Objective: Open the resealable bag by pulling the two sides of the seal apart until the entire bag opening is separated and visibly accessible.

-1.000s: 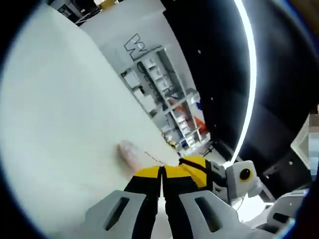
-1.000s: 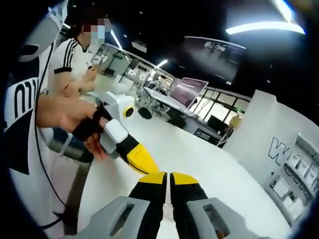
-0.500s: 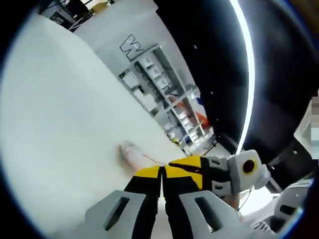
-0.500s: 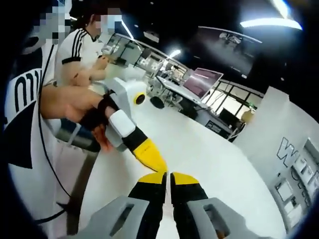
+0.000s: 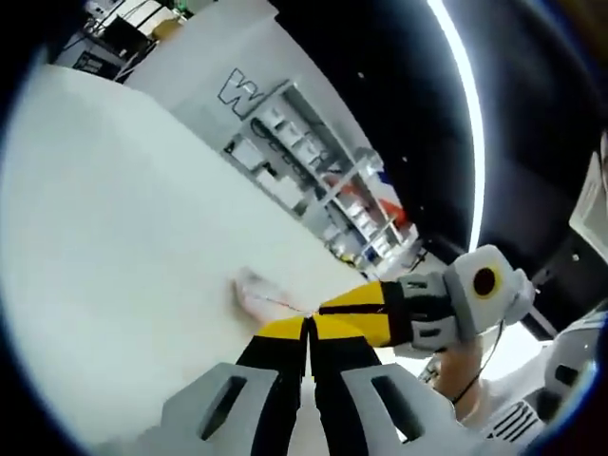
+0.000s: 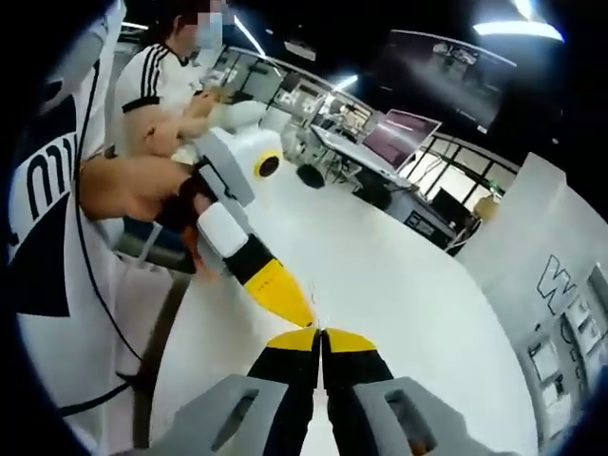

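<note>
Where the white table [image 5: 114, 237] spreads under the left gripper view, the clear resealable bag [image 5: 255, 293] lies just beyond the left gripper [image 5: 309, 325], whose yellow-tipped jaws are pressed together, apparently pinching the bag's thin edge. From the right, the right gripper [image 5: 328, 309] reaches that same spot. In the right gripper view its jaws [image 6: 321, 334] are closed too; what they pinch is unclear.
</note>
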A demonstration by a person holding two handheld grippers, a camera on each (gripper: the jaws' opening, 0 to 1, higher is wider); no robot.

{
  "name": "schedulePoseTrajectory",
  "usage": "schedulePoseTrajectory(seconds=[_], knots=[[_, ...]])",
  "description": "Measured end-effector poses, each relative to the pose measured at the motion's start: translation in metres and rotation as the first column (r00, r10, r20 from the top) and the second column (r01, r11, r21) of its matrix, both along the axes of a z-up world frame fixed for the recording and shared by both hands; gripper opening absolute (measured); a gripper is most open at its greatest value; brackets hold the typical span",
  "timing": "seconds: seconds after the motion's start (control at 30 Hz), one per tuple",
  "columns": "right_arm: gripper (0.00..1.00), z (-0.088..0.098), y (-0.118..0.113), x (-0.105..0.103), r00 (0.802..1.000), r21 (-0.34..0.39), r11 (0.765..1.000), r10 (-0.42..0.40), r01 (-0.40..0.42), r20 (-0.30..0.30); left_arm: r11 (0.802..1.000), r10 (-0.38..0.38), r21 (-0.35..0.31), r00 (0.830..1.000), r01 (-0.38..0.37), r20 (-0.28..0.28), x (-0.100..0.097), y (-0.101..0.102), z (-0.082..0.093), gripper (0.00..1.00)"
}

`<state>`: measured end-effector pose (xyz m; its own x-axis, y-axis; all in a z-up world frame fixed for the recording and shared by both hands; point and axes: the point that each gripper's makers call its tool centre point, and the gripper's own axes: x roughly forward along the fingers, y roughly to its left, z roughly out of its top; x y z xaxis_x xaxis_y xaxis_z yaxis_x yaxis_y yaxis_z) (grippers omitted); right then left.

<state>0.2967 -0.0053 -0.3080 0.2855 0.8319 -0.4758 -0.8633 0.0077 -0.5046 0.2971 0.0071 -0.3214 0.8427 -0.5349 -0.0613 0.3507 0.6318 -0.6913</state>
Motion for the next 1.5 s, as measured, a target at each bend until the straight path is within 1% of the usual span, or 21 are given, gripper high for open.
schedulePoseTrajectory(seconds=[0.07, 0.17, 0.3, 0.37, 0.43, 0.5, 0.57, 0.63, 0.7, 0.8, 0.9, 0.93, 1.03, 1.1, 1.27, 1.37, 1.5], knots=[[0.0, 0.003, -0.002, -0.001, 1.0, 0.006, 1.0, 0.003, -0.003, 0.001, 1.0, 0.0, 0.0, 1.0, 0.0, 0.002, 0.0, 0.0, 0.001, 0.02], [0.0, 0.007, 0.001, -0.012, 0.999, 0.033, 0.999, 0.031, -0.03, -0.031, 1.0, 0.001, 0.003, 1.0, -0.001, 0.004, 0.0, 0.0, 0.002, 0.02], [0.01, 0.003, 0.004, -0.012, 0.999, 0.017, 0.999, 0.036, -0.036, -0.021, 1.0, 0.002, 0.023, 1.0, -0.002, 0.008, 0.0, 0.002, 0.001, 0.02], [0.01, 0.002, 0.003, -0.01, 0.999, 0.008, 0.999, 0.034, -0.034, -0.031, 0.999, 0.0, 0.037, 1.0, 0.0, 0.01, -0.001, 0.002, 0.0, 0.02], [0.01, 0.003, 0.004, -0.01, 0.998, 0.02, 0.999, 0.035, -0.034, -0.058, 0.999, 0.0, 0.049, 1.0, -0.001, 0.01, -0.001, 0.003, -0.001, 0.02], [0.01, 0.003, 0.004, -0.011, 0.993, 0.031, 0.999, 0.038, -0.035, -0.111, 0.998, 0.001, 0.06, 1.0, -0.002, 0.01, -0.002, 0.002, -0.002, 0.02], [0.01, -0.002, 0.004, -0.013, 0.984, 0.033, 0.999, 0.045, -0.04, -0.173, 0.997, 0.001, 0.071, 1.0, -0.002, 0.017, -0.002, 0.002, -0.002, 0.02], [0.01, -0.005, 0.004, -0.014, 0.975, 0.037, 0.998, 0.054, -0.047, -0.214, 0.996, 0.001, 0.088, 1.0, -0.003, 0.023, -0.002, 0.001, -0.002, 0.02], [0.01, -0.009, 0.004, -0.014, 0.956, 0.056, 0.998, 0.053, -0.039, -0.29, 0.994, 0.0, 0.106, 1.0, -0.003, 0.027, -0.002, 0.001, -0.002, 0.02], [0.01, -0.01, 0.005, -0.014, 0.927, 0.087, 0.996, 0.061, -0.03, -0.37, 0.992, -0.004, 0.123, 0.999, 0.0, 0.033, -0.002, 0.001, -0.003, 0.02], [0.0, -0.009, 0.006, -0.013, 0.901, 0.112, 0.993, 0.073, -0.027, -0.428, 0.99, -0.011, 0.143, 0.999, 0.005, 0.038, -0.003, -0.001, -0.003, 0.02], [0.0, -0.01, 0.005, -0.013, 0.896, 0.111, 0.993, 0.073, -0.026, -0.439, 0.988, -0.011, 0.153, 0.999, 0.005, 0.04, -0.003, -0.001, -0.003, 0.02], [0.0, -0.011, 0.006, -0.011, 0.883, 0.114, 0.993, 0.075, -0.025, -0.463, 0.986, -0.014, 0.168, 0.999, 0.006, 0.043, -0.003, -0.001, -0.003, 0.02], [0.0, -0.012, 0.006, -0.012, 0.879, 0.111, 0.993, 0.077, -0.028, -0.47, 0.984, -0.015, 0.179, 0.999, 0.007, 0.046, -0.003, -0.001, -0.003, 0.02], [0.0, -0.012, 0.006, -0.013, 0.88, 0.108, 0.994, 0.083, -0.036, -0.468, 0.982, -0.017, 0.191, 0.999, 0.008, 0.044, -0.003, -0.001, -0.004, 0.02], [0.0, -0.01, 0.005, -0.012, 0.878, 0.119, 0.993, 0.078, -0.024, -0.472, 0.981, -0.019, 0.196, 0.999, 0.012, 0.033, -0.003, -0.001, -0.005, 0.02], [0.0, -0.008, 0.004, -0.01, 0.885, 0.132, 0.991, 0.071, -0.011, -0.461, 0.982, -0.021, 0.187, 1.0, 0.017, 0.017, -0.004, -0.003, -0.006, 0.02]])
